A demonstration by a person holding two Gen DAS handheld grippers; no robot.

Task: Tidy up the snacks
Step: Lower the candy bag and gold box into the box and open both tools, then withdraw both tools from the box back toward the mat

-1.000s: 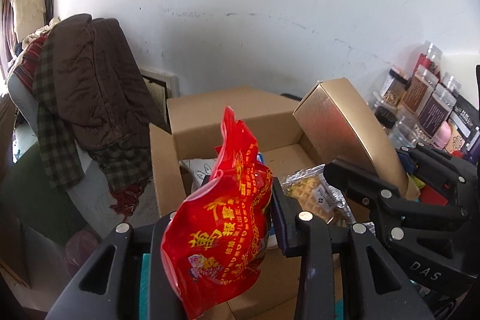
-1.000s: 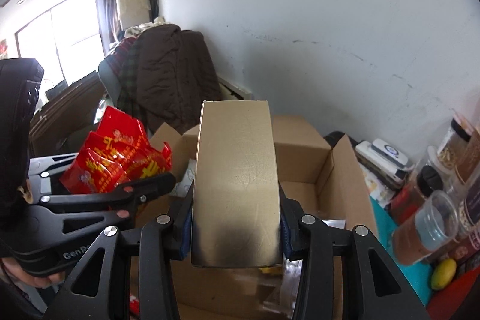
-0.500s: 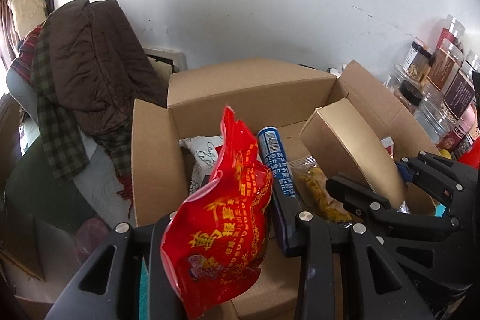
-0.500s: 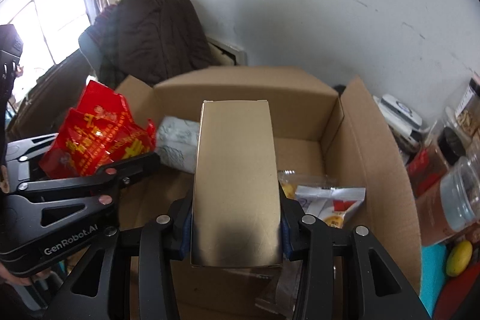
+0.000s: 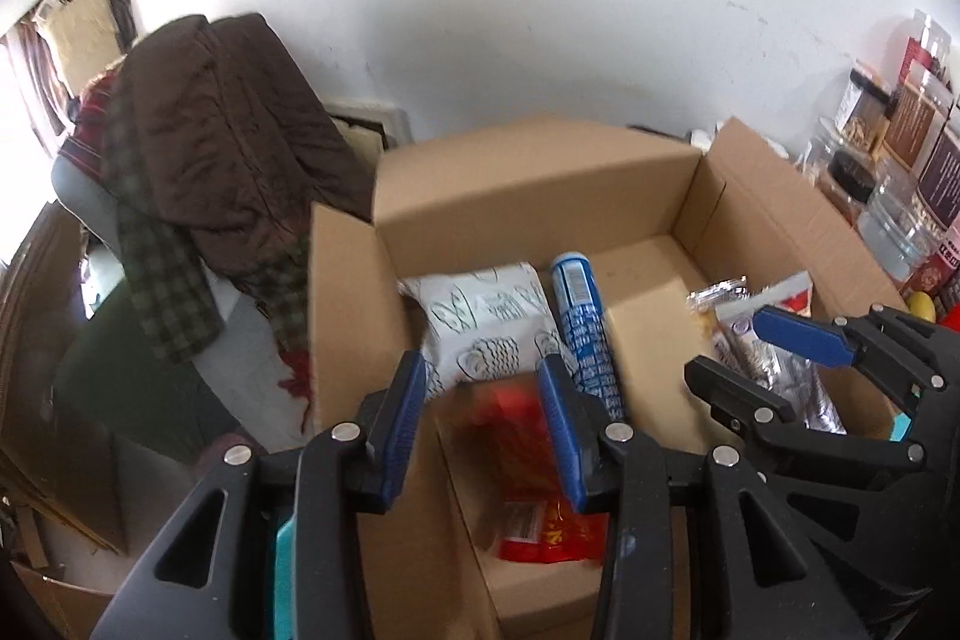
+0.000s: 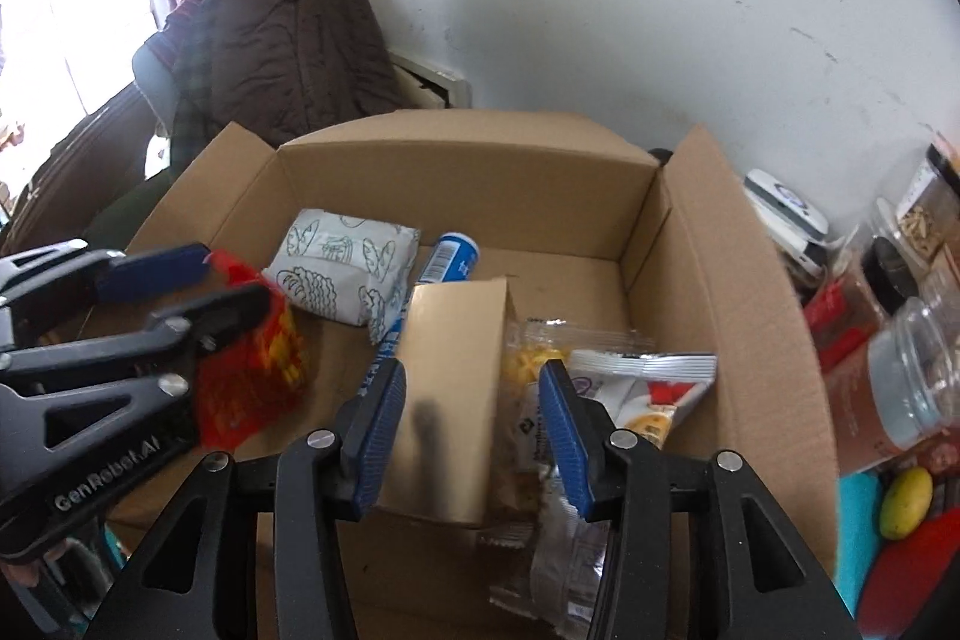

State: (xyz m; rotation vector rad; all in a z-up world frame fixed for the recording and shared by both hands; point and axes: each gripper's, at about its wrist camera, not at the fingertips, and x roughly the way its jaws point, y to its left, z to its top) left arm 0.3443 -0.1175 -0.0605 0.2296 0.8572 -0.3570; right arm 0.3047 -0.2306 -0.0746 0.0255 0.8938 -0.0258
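Jaws just opening; left gripper (image 6: 180, 280) reads "GenRobot.AI".

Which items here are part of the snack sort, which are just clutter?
Job: cardboard box, red snack bag, gold carton, white patterned pack, blue tube, foil packets.
Clutter: brown coat, jars, lemon.

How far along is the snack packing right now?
Several snacks already lie in the cardboard box: white patterned bag, blue tube, cracker packets. Both grippers' jaws have just been opening: left gripper dropping the red bag, right gripper releasing the gold box.
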